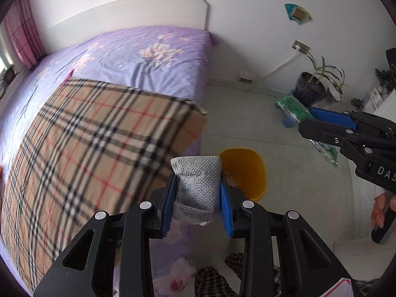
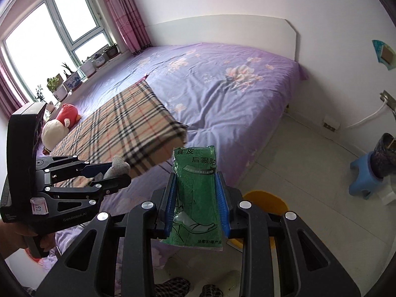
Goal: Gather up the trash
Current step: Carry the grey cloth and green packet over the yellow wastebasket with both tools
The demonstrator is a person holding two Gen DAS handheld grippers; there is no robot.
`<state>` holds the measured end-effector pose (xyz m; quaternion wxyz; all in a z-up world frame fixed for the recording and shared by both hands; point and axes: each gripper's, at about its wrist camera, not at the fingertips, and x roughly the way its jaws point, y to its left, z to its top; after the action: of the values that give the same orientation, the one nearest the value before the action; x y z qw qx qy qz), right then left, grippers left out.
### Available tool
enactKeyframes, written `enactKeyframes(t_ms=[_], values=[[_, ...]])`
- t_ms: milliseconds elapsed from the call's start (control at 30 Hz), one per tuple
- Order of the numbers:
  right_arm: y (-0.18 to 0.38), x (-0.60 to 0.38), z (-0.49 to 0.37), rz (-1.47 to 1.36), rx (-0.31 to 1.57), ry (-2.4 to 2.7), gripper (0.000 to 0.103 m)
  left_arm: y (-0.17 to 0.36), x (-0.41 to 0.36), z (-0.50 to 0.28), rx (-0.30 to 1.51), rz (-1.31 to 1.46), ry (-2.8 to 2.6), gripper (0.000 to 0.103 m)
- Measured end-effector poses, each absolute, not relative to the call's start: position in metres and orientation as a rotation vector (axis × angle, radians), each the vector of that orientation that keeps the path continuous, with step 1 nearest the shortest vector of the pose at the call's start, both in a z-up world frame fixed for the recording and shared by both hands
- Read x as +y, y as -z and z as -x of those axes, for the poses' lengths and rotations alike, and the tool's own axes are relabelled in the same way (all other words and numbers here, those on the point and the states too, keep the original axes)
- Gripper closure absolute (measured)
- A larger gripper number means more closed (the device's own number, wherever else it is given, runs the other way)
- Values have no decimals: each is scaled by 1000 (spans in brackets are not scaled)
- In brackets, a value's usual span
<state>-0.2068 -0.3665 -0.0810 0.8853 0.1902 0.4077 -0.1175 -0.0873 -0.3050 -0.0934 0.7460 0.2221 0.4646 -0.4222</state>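
The left hand-held gripper (image 1: 198, 198) clamps a grey pouch (image 1: 196, 180) at lower centre of its view, with the yellow bin (image 1: 250, 170) on the floor just behind it. The right hand-held gripper (image 2: 196, 203) pinches a green packet (image 2: 195, 193), the bin's rim showing at its lower right. The bed (image 2: 222, 94) fills the upper left; both point steeply downward.

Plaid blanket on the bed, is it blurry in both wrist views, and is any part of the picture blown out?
Left wrist view: the plaid blanket is smeared by motion blur, while the grey pouch in the claw stays sharp. Right wrist view: the blanket is only softly blurred; the window is blown out to white; fisheye bends the walls.
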Motion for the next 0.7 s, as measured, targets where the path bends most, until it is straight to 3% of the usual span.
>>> enactKeyframes(t_ms=[300, 700], values=[[143, -444, 262, -470, 932, 319, 71, 155, -396, 119, 1068, -629, 1129, 70], [305, -488, 254, -535, 1141, 259, 71, 285, -465, 111, 1177, -809, 1201, 70]])
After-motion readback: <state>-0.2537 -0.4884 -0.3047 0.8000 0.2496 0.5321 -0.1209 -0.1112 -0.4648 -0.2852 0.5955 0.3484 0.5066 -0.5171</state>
